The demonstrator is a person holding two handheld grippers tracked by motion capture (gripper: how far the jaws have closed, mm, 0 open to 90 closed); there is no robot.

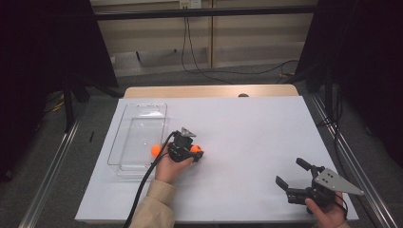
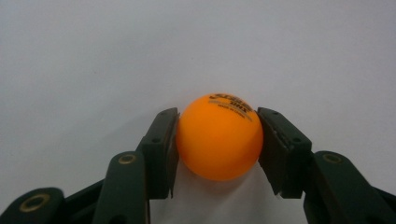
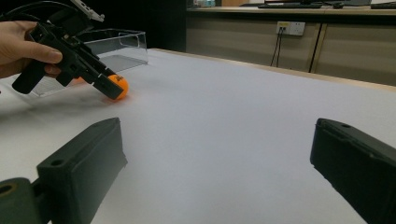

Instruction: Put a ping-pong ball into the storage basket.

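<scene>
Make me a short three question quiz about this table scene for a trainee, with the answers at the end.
1. True or false: the left gripper has its jaws around an orange ping-pong ball.
2. What lies in the clear plastic tray?
3. The right gripper is: A open, B shut on a ball.

Key:
1. True.
2. A second orange ball.
3. A.

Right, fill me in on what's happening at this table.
A person works with tongs in each hand. The left tongs are closed on an orange ball on the white table, beside a clear tray. A second orange ball sits at the tray's near end. The right tongs are open and hold nothing.
</scene>
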